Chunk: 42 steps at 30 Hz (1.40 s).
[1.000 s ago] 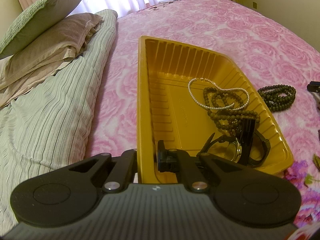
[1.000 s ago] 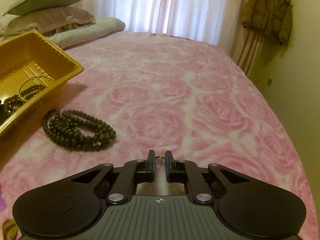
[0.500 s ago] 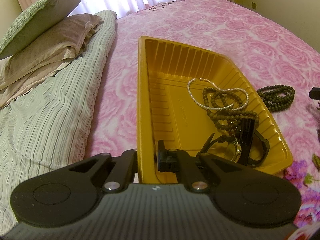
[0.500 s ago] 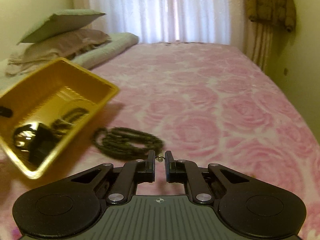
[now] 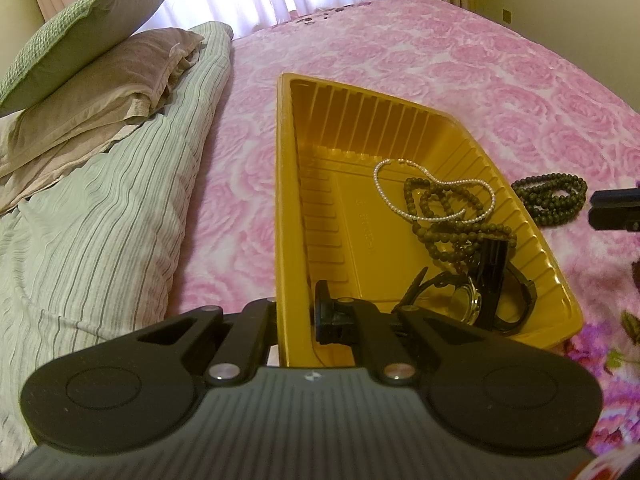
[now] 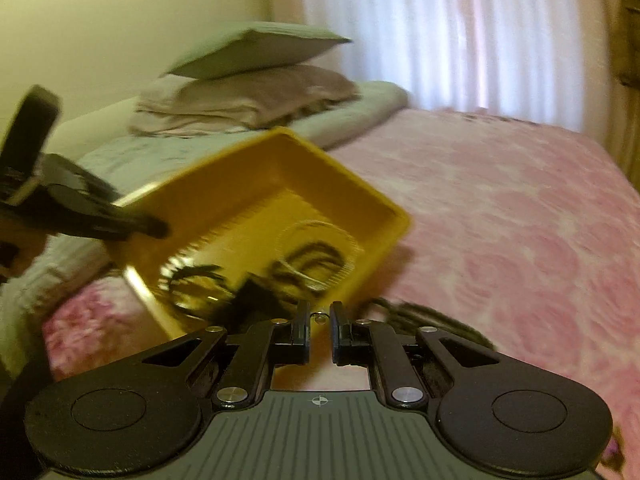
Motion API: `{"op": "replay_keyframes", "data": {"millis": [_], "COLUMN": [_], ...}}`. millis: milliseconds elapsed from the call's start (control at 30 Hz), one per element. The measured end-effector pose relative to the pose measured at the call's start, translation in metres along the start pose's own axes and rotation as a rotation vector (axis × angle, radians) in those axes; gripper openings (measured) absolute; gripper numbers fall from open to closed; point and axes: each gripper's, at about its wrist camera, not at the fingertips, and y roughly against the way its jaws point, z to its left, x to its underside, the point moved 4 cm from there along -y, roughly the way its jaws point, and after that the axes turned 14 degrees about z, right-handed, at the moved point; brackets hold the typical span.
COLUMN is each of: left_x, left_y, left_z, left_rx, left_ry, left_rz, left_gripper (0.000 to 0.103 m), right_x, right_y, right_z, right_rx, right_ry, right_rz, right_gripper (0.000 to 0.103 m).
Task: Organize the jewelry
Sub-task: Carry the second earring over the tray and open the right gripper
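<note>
Pink rose-patterned bedspread (image 5: 460, 64) covers the bed where the work happens. Between the fingertips of the right gripper (image 6: 319, 317) sits a small ring (image 6: 319, 316), pinched by its edges; the jaws stand narrow around it. The right wrist view is blurred, so I only think it is a ring, because it is tiny and shiny. Just ahead of this gripper and slightly to its left lies the yellow tray (image 6: 384, 208), tilted. Inside it are a pearl necklace (image 5: 434, 196), dark bead strings (image 5: 456, 232) and a wristwatch (image 5: 468, 300). The left gripper (image 5: 294, 312) is closed on the near wall of the tray, one finger inside and one outside. A second dark bead necklace (image 5: 552, 198) lies on the bedspread just beyond the tray's far side.

The ring is held by a very small contact, so a quick swing could shake it out, and it would be hard to find on the soft patterned cloth. If it is released too early, it may hit the rim and bounce off. The tilted tray may also slide its contents together.
</note>
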Motion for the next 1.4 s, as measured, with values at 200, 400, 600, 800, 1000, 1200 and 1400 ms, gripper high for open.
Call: {"op": "replay_keyframes", "data": {"millis": [200, 400, 600, 800, 1000, 1200, 1400], "left_x": [0.000, 0.000, 0.000, 0.000, 0.001, 0.001, 0.001], "left_y": [0.000, 0.000, 0.000, 0.000, 0.000, 0.000, 0.000], "left_z": [-0.001, 0.000, 0.000, 0.000, 0.000, 0.000, 0.000], "left_rx": [0.001, 0.004, 0.003, 0.003, 0.003, 0.003, 0.003], "left_ry": [0.002, 0.003, 0.003, 0.003, 0.003, 0.004, 0.005], "left_rz": [-0.004, -0.005, -0.006, -0.006, -0.005, -0.005, -0.006], "left_gripper": [0.003, 0.003, 0.003, 0.003, 0.003, 0.003, 0.003], "right_x": [-0.010, -0.009, -0.009, -0.010, -0.009, -0.006, 0.017], "right_y": [-0.012, -0.031, -0.034, -0.034, -0.033, -0.025, -0.017], "right_z": [0.025, 0.041, 0.047, 0.049, 0.051, 0.042, 0.015], "right_rx": [-0.063, -0.093, -0.101, -0.110, -0.117, -0.112, -0.059], "right_ry": [0.096, 0.148, 0.156, 0.156, 0.158, 0.103, -0.017], "right_rz": [0.015, 0.060, 0.066, 0.065, 0.059, 0.033, 0.042], "right_gripper": [0.010, 0.010, 0.010, 0.010, 0.032, 0.062, 0.062]}}
